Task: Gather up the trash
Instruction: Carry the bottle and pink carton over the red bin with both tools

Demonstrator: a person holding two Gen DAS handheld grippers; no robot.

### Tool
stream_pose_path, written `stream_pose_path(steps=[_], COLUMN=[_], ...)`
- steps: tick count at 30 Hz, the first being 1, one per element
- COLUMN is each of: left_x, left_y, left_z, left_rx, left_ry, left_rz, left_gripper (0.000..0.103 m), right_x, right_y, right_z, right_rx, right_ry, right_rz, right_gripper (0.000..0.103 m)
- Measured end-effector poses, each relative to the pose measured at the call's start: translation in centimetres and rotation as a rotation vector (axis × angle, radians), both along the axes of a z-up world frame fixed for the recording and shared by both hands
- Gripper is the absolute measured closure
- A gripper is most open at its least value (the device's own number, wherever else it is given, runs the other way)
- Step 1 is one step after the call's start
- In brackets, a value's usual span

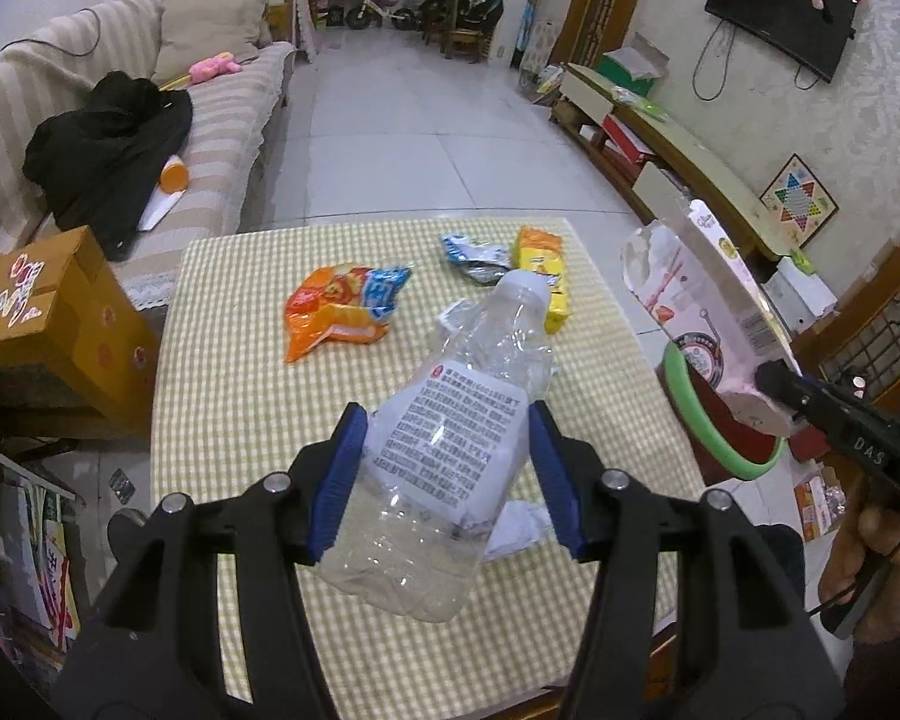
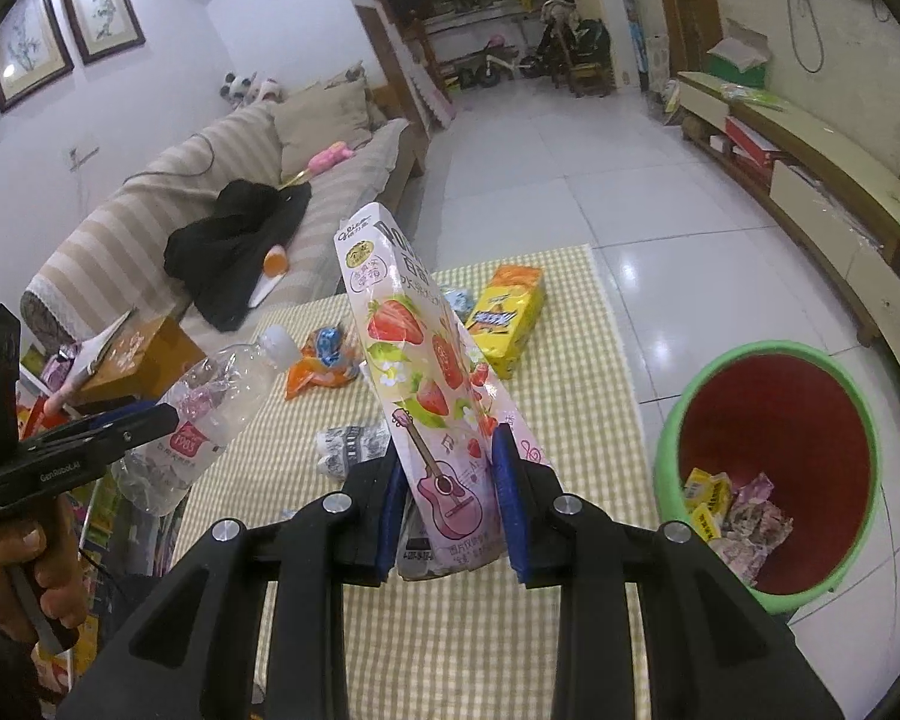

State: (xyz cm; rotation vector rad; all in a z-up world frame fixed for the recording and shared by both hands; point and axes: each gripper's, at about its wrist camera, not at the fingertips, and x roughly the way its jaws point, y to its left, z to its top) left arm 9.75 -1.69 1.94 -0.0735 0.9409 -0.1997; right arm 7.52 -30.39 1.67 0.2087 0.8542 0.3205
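Observation:
My left gripper (image 1: 447, 474) is shut on a crumpled clear plastic bottle (image 1: 444, 438) with a white label, held above the checked table (image 1: 240, 372). In the right wrist view the same bottle (image 2: 210, 414) hangs at the left. My right gripper (image 2: 447, 504) is shut on a flattened pink strawberry carton (image 2: 426, 384), also seen at the right of the left wrist view as the carton (image 1: 696, 300). On the table lie an orange snack bag (image 1: 336, 312), a yellow box (image 1: 546, 276), a blue-silver wrapper (image 1: 471, 255) and crumpled white paper (image 2: 351, 444).
A green bin with a red inside (image 2: 774, 480) stands on the floor right of the table and holds several wrappers. A striped sofa (image 1: 222, 138) with a black coat lies to the left, a cardboard box (image 1: 48, 312) beside it, and a low TV cabinet (image 1: 690, 162) to the right.

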Motion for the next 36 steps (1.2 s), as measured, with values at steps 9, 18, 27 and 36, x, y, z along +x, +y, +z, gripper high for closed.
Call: stream_pose_path(steps=[9, 18, 27, 36], left_x=[1.5, 3.1, 4.7, 6.2], left_y=[-5.7, -12.7, -21.0, -29.3], left_z=[0.7, 0.3, -0.1, -2.0], left_rx=[-0.02, -0.045, -0.075, -0.076], left_ry=[-0.005, 0.005, 0.021, 0.059], left_rz=[-0.091, -0.187, -0.306, -0.409], left_gripper=[0.053, 0.055, 0.056, 0.056], right_x=[-0.5, -1.1, -2.0, -2.2], right_y=[-4.6, -10.8, -17.4, -22.0], right_z=[0.3, 0.0, -0.8, -2.6], right_rx=[0.022, 0.025, 0.032, 0.053], right_ry=[-0.014, -0.009, 0.0, 0.027], right_rz=[-0.084, -0.194, -0.311, -0.408], right_gripper=[0.076, 0.076, 0.076, 0.076])
